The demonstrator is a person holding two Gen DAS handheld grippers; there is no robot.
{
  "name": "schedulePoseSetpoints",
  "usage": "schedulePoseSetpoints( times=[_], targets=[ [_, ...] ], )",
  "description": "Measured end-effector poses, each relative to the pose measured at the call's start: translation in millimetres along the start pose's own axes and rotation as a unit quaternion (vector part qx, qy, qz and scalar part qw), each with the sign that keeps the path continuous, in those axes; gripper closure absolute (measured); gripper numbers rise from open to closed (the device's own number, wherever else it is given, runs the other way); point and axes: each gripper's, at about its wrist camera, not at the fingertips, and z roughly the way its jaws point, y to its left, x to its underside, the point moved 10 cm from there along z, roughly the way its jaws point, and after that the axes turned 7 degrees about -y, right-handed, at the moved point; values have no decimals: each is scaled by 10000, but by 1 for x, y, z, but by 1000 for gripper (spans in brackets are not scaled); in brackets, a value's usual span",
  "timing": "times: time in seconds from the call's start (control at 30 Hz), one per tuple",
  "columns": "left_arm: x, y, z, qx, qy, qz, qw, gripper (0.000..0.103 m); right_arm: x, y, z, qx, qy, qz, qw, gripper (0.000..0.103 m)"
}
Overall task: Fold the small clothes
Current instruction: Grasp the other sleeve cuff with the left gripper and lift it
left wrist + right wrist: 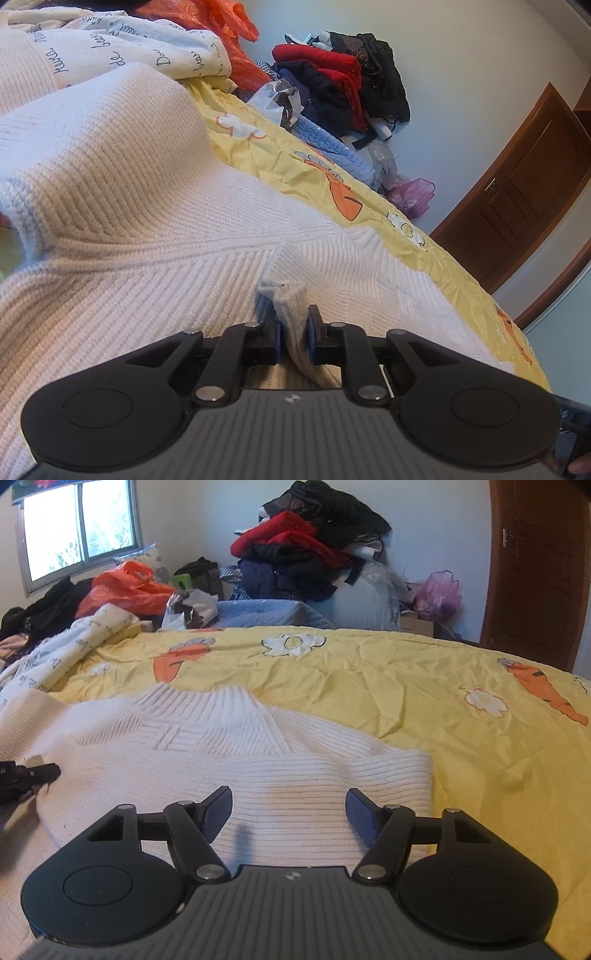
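A white ribbed knit sweater [229,753] lies partly folded on a yellow bedspread [406,686] with carrot prints. My right gripper [289,814] is open and empty, just above the sweater's near folded part. My left gripper [293,325] is shut on a pinched edge of the sweater [110,206] and holds it up a little. The left gripper [40,773] also shows at the left edge of the right wrist view, at the sweater's left side.
A cream cloth with handwriting print [66,646] lies at the left of the bed. An orange plastic bag [125,587], a blue knit [258,613] and a pile of red and black clothes [310,542] sit at the far side. A brown door [535,572] stands at right.
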Motion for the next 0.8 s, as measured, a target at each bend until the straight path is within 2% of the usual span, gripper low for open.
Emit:
schedulePoseSetpoints(
  times=[0.03,0.1,0.13,0.17,0.3,0.37,0.47,0.57,0.63,0.67,0.7,0.8],
  targets=[
    [0,0,0,6,1,-14,10000,88,3,3,5,48,86,-130,9999,30],
    [0,1,1,22,1,-50,10000,88,12,2,17,258,197,-397,9987,22],
    [0,1,1,30,1,-68,10000,88,16,-2,20,319,93,-359,9988,14],
    [-1,1,1,35,0,-81,10000,88,18,-6,23,345,-21,-242,9991,10],
    [-1,0,0,37,14,-83,10000,88,18,-5,23,461,-90,-288,9985,7],
    [-2,-1,-4,43,147,19,9999,88,19,-6,22,445,-114,-252,9986,7],
    [-14,0,-28,78,284,232,9993,76,19,-6,21,463,-148,-243,9985,7],
    [-57,20,-64,-40,-318,472,9984,56,19,-6,19,461,-173,-233,9985,7],
    [-99,51,-86,-426,-880,499,9940,29,19,-5,19,472,-173,-248,9984,6],
    [-120,71,-95,-649,-1122,448,9905,24,19,-5,19,483,-179,-257,9983,6],
    [-137,92,-102,-859,-1302,382,9870,24,19,-5,19,487,-184,-260,9983,6],
    [-182,167,-114,-1471,-1542,-146,9769,24,19,-4,18,500,-204,-265,9982,6]
  ],
)
